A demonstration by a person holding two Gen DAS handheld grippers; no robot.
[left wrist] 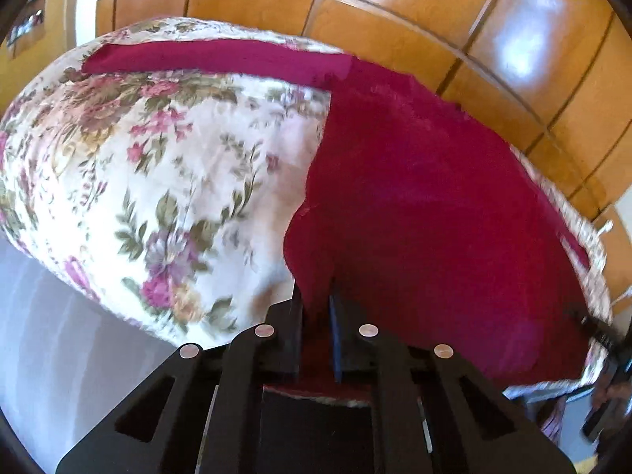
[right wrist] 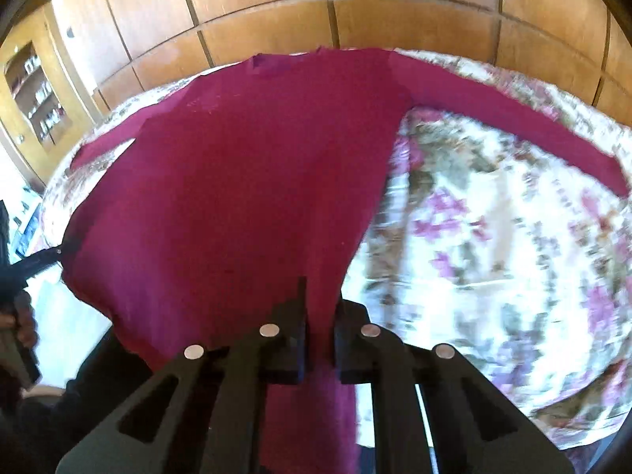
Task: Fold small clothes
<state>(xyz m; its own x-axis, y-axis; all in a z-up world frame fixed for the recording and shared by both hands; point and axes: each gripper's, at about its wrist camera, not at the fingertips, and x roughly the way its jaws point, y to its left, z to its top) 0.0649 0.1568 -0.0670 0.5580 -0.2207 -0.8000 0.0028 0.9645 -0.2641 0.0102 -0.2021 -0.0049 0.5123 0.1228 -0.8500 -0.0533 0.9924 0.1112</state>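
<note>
On the floral bedspread (right wrist: 493, 237), a crimson long-sleeved top (right wrist: 237, 177), wooden wardrobe (right wrist: 276, 12) behind.

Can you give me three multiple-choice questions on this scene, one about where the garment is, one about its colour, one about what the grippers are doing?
1. Where does the long-sleeved top lie?
A. On the floral bedspread
B. On a shelf
C. On the floor

2. What colour is the top?
A. Navy
B. Dark magenta red
C. Grey

3. How do the jaws of the left gripper and right gripper stand?
A. Both wide open, clear of the cloth
B. Only the left pinches cloth
C. Both are shut on the top's near edge

Answers: 1 A, the top is spread over the flowered cover with its sleeves out; 2 B, both views show one solid red-magenta; 3 C, each wrist view shows red cloth pinched between its closed jaws.
</note>
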